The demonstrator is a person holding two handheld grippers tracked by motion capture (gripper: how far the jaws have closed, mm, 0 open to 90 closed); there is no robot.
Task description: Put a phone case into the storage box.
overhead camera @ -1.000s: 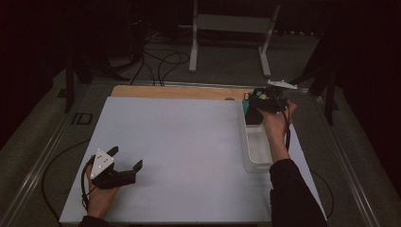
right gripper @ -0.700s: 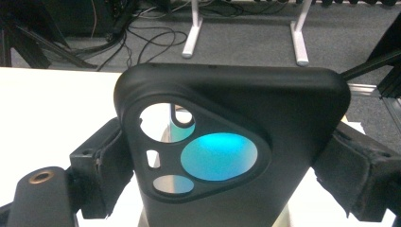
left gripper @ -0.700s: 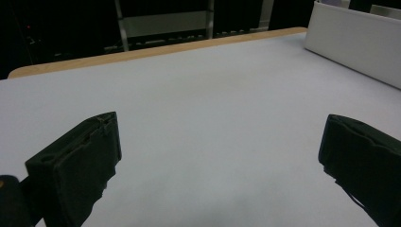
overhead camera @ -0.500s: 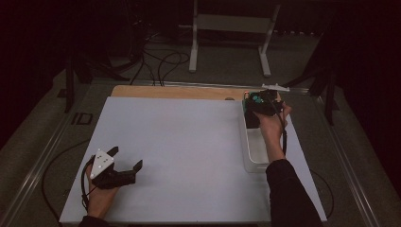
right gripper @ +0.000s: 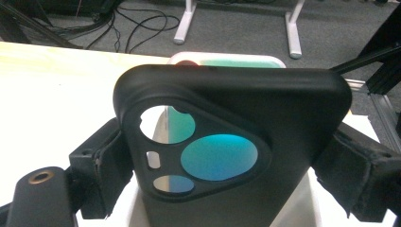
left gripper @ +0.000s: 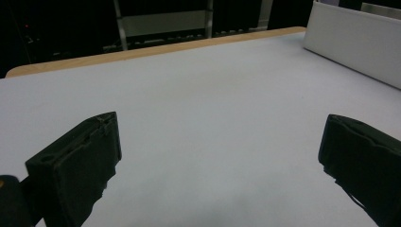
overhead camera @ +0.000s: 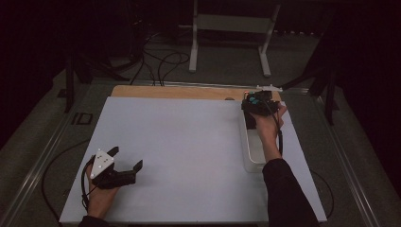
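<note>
White table cover [overhead camera: 189,142] carries a clear plastic bin [overhead camera: 253,158] where the right gripper [right gripper: 227,156], clamped on a black rubber phone case [right gripper: 265,113], should lower it gently, while the left gripper [overhead camera: 125,165] rests spread apart, holding nothing.

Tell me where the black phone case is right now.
The black phone case sits clamped in the right claw at the table's far right in the high view, above the far end of the white tray.
</note>
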